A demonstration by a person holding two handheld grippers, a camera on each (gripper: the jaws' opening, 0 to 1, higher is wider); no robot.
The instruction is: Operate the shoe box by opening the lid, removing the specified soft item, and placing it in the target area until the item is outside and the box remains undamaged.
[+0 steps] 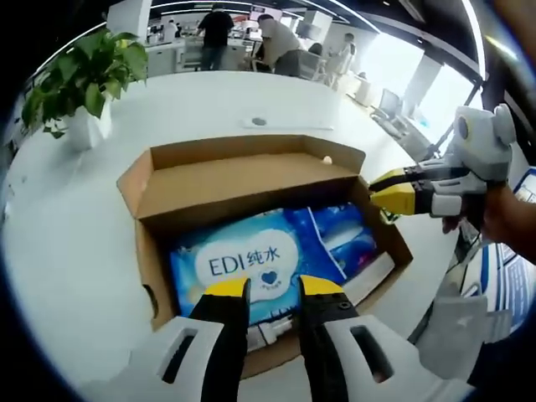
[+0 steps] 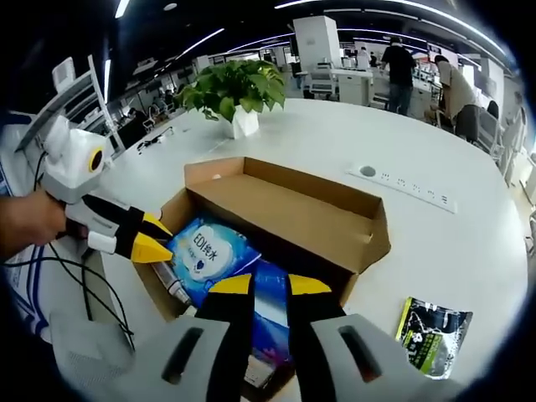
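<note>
Brown cardboard shoe box point(image 1: 251, 180) lid already folded back toward 12 o'clock, exposing the blue soft wipes pack point(image 1: 251, 260); left gripper point(image 1: 275, 289) and right gripper point(image 2: 268, 286), jaws slightly parted and empty, hover above it for access.

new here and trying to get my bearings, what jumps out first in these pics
An open cardboard shoe box sits mid-table, its lid folded back, with a blue wipes pack lying inside. The left gripper hovers over the box's near edge, while the right gripper reaches in from the side. A potted plant stands behind the box.
</note>
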